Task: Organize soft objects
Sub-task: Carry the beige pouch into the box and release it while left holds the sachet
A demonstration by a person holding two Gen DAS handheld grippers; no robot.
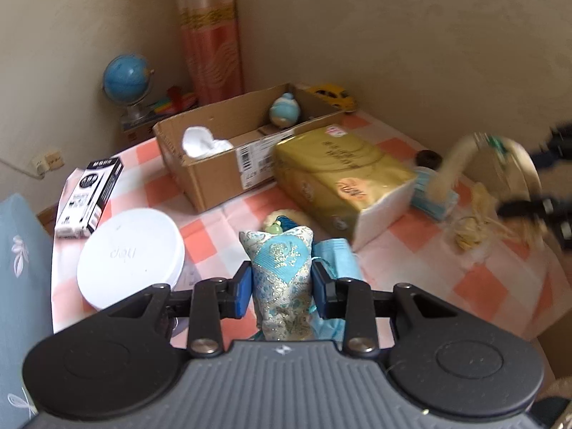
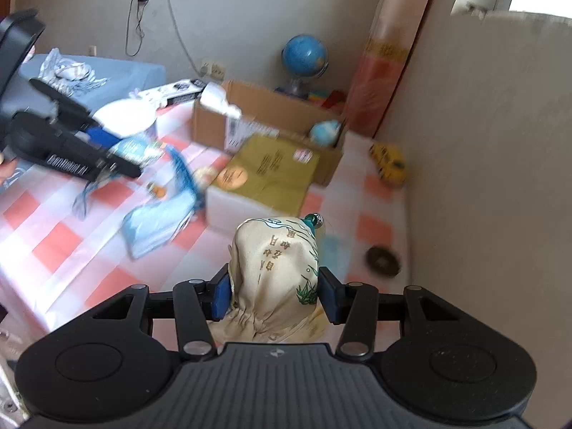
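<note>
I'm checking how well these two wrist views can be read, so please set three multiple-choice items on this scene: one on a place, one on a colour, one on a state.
1. Where is the blue-and-white plush toy?
A. Inside the cardboard box
B. On the white round container
C. Under the tissue pack

2. What colour is the toy car by the wall?
A. Red
B. Yellow
C. Green

3. What is the left gripper doing?
A. Standing open over bare cloth
B. Shut on the blue brocade pouch
C. Shut on the globe

Answers:
1 A: the plush sits between the box walls at its far end.
2 B: its body is plainly yellow in both views.
3 B: both blue pads press on the pouch's sides.
</note>
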